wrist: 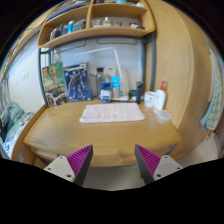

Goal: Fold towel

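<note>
A pale folded towel (112, 113) lies flat on the wooden desk (60, 135), well beyond the fingers. My gripper (113, 160) hovers above the desk's near edge. Its two fingers are wide apart with nothing between them. The purple pads (78, 160) face inward over bare desk surface.
Bottles (106, 92), books (58, 83) and small containers (155, 98) stand along the back of the desk. A wooden shelf (95, 33) with items hangs above. A tall wooden panel (180, 70) stands to the right. A bed shows at the left.
</note>
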{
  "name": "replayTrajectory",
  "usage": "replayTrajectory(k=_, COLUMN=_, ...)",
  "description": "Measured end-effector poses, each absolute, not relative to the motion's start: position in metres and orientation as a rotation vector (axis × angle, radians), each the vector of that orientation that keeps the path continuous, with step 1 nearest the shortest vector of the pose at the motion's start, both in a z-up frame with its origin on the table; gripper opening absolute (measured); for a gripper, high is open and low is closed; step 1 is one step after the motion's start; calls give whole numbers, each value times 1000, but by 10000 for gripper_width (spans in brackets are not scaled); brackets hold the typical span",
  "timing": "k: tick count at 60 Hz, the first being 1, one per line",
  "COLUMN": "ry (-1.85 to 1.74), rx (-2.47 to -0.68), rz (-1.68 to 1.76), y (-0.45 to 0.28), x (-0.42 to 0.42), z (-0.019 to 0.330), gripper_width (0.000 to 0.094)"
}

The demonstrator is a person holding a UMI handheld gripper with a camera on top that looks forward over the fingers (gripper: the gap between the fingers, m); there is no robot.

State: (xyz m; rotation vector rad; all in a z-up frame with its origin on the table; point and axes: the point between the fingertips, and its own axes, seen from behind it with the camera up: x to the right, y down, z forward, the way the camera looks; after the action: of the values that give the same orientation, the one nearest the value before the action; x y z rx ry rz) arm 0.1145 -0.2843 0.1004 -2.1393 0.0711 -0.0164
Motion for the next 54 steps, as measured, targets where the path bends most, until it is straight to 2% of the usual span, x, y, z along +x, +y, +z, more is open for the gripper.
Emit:
replayTrajectory(k=9, ry=-5, rx=-2172, rz=45, y=-207, x=55, z=67, gripper_width=853)
replayTrajectory(k=26, ry=-58, rx=-2169, rz=41, y=-47, x=-12, z=41, gripper_width=860)
replayTrajectory(k=38, ry=-47, rx=-2176, rz=-8, y=36, x=-14, z=19, gripper_width=625)
replayTrajectory(k=46, ry=-93, rx=-2220, rz=-40, y=57, x=-19, z=-10, gripper_width=625)
replayTrajectory(k=53, ry=-153, rx=-2181, rz=-61, y=65, x=-24, z=-10, gripper_width=480)
replayTrajectory(k=54, ry=-151, rx=-2185, rz=-57, y=65, x=-24, z=-10, gripper_width=495)
